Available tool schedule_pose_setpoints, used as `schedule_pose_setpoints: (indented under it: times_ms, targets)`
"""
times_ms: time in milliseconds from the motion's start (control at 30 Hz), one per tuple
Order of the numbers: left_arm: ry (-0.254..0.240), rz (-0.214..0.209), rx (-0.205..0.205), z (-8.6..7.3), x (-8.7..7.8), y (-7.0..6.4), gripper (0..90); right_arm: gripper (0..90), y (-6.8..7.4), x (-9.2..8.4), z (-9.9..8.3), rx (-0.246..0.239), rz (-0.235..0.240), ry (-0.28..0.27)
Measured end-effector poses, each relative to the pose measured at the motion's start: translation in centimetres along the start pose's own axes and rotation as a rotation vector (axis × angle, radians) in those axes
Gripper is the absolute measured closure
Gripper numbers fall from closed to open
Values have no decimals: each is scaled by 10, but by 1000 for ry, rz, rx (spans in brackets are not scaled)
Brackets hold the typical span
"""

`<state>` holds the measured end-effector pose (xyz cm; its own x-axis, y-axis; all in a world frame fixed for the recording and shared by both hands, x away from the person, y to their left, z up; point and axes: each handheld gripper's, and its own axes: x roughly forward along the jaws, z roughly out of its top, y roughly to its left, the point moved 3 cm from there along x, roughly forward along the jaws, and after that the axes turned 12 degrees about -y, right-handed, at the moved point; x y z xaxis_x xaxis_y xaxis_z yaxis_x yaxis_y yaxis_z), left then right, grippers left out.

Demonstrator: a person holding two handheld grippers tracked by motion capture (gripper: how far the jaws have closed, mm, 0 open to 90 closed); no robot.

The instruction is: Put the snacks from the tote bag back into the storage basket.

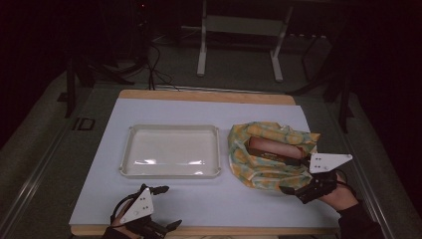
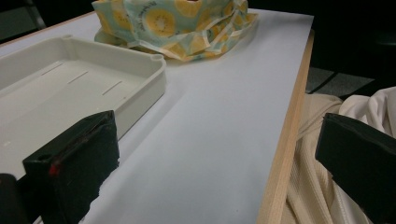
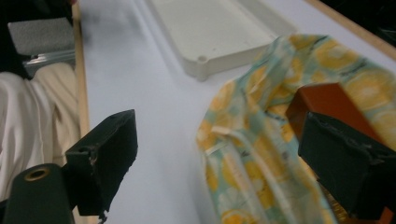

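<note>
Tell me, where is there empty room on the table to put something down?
The shallow white plastic tray is bare inside. Bare white tabletop runs along the front edge, between the left gripper and right gripper, both open. The right side is crowded: the yellow lemon-print cloth is bunched around a brown box.

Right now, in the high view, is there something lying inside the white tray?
No, the white tray shows only its bare, shiny floor, while the brown box sits apart in the yellow patterned cloth at its right.
</note>
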<state>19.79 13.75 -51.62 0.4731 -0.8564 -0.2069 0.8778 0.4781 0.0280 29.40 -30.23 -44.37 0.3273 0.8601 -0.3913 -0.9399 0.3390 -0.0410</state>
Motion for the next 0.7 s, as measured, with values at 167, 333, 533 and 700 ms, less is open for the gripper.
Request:
schedule_pose_setpoints:
  times_ms: [167, 333, 533, 700]
  targets:
    - [0, 4, 0, 0, 0, 1, 0, 131, -12, -4, 14, -15, -30, -12]
    - [2, 6, -1, 0, 1, 1, 0, 132, -21, -5, 20, -46, -52, 0]
    - [6, 2, -1, -1, 1, 1, 0, 142, -37, -5, 26, -41, -73, 1]
    - [6, 2, -1, -1, 1, 1, 0, 144, -50, -4, 28, -58, -103, 18]
